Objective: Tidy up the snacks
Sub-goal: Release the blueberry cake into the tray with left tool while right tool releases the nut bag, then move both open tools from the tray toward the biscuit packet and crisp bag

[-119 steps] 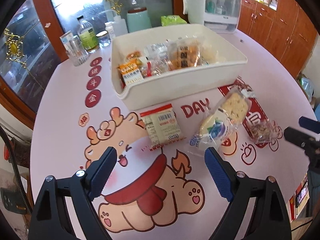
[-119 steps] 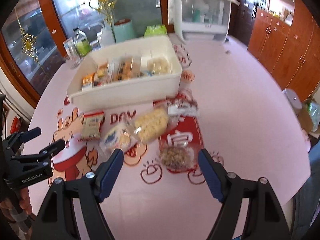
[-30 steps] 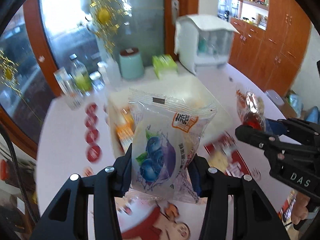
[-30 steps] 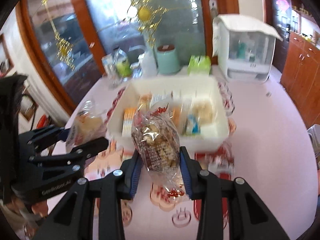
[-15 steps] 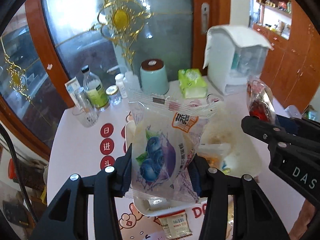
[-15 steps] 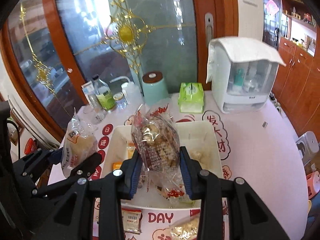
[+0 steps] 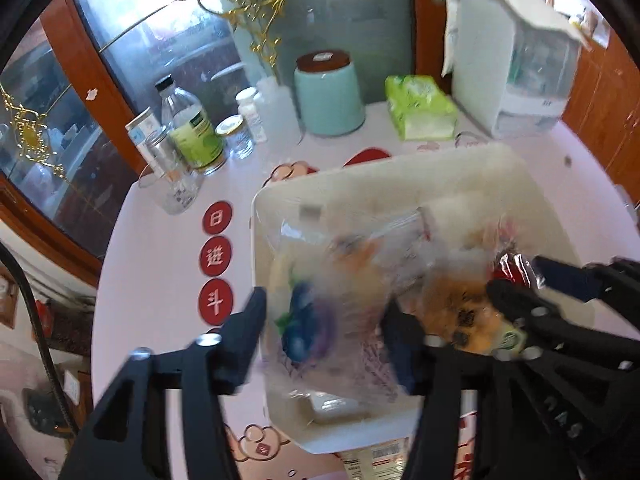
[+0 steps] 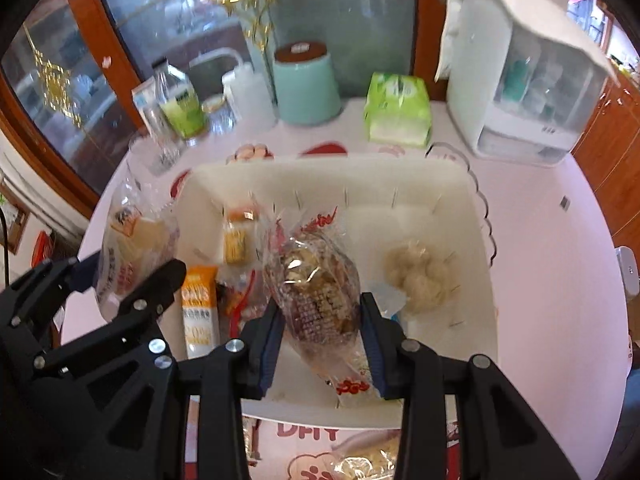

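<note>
My left gripper (image 7: 324,320) is shut on a clear blueberry bread packet (image 7: 316,320), blurred, held over the left part of the white bin (image 7: 400,172). My right gripper (image 8: 322,324) is shut on a clear bag of brown nut cake (image 8: 316,284), held above the middle of the bin (image 8: 328,170). The left gripper and its packet (image 8: 128,248) show at the left in the right wrist view. The right gripper (image 7: 520,284) shows at the right in the left wrist view. Several snack packs lie in the bin, including an orange and white pack (image 8: 200,312) and pale buns (image 8: 416,276).
Behind the bin stand a teal canister (image 7: 330,94), a green tissue pack (image 7: 418,108), bottles and jars (image 7: 192,132) and a white dispenser (image 7: 516,60). More snack packets lie on the pink tablecloth in front of the bin (image 8: 360,464).
Both grippers have tipped down and moved over the bin with their packets. The bin now fills the middle of both views; the blueberry packet is blurred by motion.
</note>
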`<state>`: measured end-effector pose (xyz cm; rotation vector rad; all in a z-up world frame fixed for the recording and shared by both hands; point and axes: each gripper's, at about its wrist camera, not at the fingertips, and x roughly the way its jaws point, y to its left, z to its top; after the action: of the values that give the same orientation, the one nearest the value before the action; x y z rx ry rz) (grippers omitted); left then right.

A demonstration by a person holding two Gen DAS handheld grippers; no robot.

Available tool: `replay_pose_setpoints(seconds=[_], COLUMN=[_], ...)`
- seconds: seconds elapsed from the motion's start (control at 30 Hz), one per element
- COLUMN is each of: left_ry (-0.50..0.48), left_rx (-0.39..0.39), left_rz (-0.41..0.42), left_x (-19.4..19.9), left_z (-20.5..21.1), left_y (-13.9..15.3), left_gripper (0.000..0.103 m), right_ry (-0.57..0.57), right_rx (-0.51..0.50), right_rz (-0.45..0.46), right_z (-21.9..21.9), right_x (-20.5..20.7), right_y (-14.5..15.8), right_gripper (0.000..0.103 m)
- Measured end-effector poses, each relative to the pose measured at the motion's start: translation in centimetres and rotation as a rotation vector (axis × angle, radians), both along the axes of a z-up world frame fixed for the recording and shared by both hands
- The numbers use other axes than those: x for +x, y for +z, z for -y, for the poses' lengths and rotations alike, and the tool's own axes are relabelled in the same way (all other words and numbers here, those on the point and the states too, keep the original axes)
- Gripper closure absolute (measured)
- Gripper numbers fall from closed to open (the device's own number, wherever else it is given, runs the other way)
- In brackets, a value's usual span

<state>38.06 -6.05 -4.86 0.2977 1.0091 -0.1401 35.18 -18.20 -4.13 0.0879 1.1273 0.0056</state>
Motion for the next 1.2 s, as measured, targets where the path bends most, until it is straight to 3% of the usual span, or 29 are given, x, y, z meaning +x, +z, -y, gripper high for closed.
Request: replay_pose_setpoints(seconds=[0.07,0.1,0.27,0.67,1.2], left_ry=[0.028,0.034,0.045,0.014,-0.026], left_rx=[0.015,0.008,-0.031,-0.037,-0.128], left_rz=[0.008,0.010,-0.021,-0.007,0.010], left_x=[0.0,0.1,-0.3,-3.8,-11.2], left_z=[-0.5,-0.8,-1.7,-2.5,-3.9], left_y=[-0.2,-0.2,-0.4,0.6,2.1], left_gripper=[0.017,0.015,0.014,0.014,0.014], right_ry=[-0.008,-0.010,-0.016,-0.001,-0.056], right_rx=[-0.010,0.004,0.045,0.047,0.099], right_rz=[-0.010,-0.013,-0.006,0.031,0.103], right_z=[0.2,0.4,0.9,-0.1,1.2], right_x=[0.0,-0.1,-0.5,-3.5,-12.3], right_y=[-0.4,-0.5,-0.3,0.8,2.5], right_gripper=[0.065,0.063,0.051,0.051,0.051])
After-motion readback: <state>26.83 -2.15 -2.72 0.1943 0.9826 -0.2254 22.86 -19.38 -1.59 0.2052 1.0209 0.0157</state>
